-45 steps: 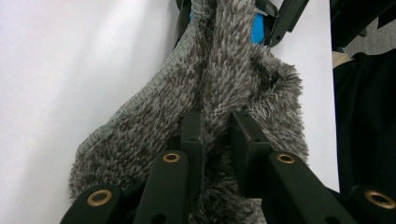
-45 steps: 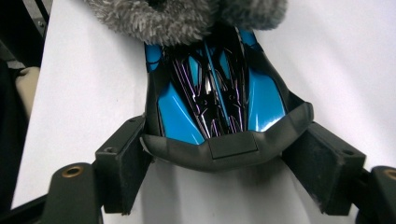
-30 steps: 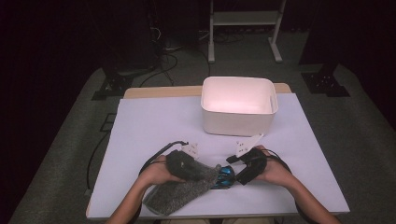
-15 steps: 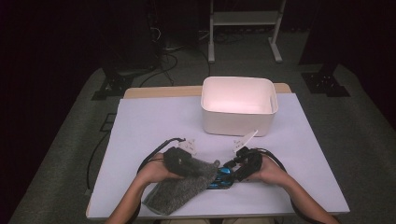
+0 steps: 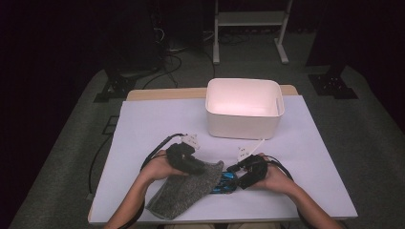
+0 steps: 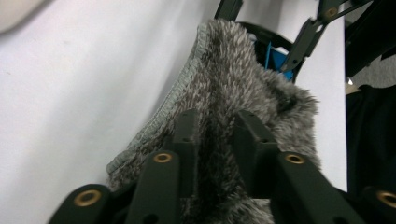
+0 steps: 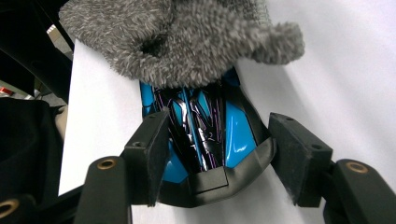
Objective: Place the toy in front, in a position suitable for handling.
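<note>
on the white-covered table [image 5: 143,124], near its front edge, a fuzzy grey cloth [image 5: 188,188] lies partly over a blue and black toy car [image 5: 224,183]. the left gripper [image 5: 184,157] pinches a fold of the cloth [image 6: 233,93] between its jaws, which have just been easing apart. the right gripper [image 5: 246,172] straddles the car's [image 7: 205,135] rear end, its jaws just now closing in; the left pad seems to touch it while the right pad stands off, so no grip yet. a white bin [image 5: 243,112] sits further back.
</note>
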Demonstrator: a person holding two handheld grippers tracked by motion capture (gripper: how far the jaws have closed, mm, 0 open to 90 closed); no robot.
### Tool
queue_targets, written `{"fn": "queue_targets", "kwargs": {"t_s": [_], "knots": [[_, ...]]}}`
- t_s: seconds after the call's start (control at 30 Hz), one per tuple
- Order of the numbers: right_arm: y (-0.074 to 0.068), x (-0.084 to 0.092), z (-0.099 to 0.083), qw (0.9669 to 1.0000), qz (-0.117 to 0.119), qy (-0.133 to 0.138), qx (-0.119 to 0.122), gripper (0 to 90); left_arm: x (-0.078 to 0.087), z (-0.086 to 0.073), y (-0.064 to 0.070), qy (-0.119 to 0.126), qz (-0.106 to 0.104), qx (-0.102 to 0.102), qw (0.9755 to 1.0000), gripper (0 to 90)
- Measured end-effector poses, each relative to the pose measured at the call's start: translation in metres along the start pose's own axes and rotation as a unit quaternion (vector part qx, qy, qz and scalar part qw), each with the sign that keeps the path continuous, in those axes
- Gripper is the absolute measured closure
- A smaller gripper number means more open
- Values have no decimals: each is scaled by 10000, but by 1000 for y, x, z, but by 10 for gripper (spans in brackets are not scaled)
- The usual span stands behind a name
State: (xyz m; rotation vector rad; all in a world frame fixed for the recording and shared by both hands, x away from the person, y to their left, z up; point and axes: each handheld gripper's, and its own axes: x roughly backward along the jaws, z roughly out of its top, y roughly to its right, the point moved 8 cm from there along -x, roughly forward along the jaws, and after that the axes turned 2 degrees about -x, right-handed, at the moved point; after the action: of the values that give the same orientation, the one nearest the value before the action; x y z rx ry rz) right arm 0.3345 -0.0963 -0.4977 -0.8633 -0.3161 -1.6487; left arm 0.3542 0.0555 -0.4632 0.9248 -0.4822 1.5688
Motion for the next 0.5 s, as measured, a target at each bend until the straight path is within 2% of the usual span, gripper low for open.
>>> {"fn": "queue_targets", "kwargs": {"t_s": [0.13, 0.2, 0.27, 0.3, 0.37, 0.5], "knots": [[0, 0, -1, 10000, 2, 61, -41, 389, -9, -2, 2, -105, -137, 11, 9998, 602], [1, 1, -2, 9999, 34, 64, -82, 389, -13, -4, 0, -190, -108, 39, 9998, 547], [1, 1, -2, 9999, 49, 50, -75, 388, -17, -6, -2, -238, -141, 119, 9995, 541], [1, 1, -1, 9999, 56, 33, -85, 388, -19, -6, -2, -201, -224, 148, 9994, 543], [4, 2, -2, 9997, 122, -48, -201, 376, -20, -5, -2, -163, -280, 154, 9994, 574], [8, 3, -4, 9990, 180, -198, -352, 326, -21, -4, -1, -156, -299, 132, 9993, 578]]}}
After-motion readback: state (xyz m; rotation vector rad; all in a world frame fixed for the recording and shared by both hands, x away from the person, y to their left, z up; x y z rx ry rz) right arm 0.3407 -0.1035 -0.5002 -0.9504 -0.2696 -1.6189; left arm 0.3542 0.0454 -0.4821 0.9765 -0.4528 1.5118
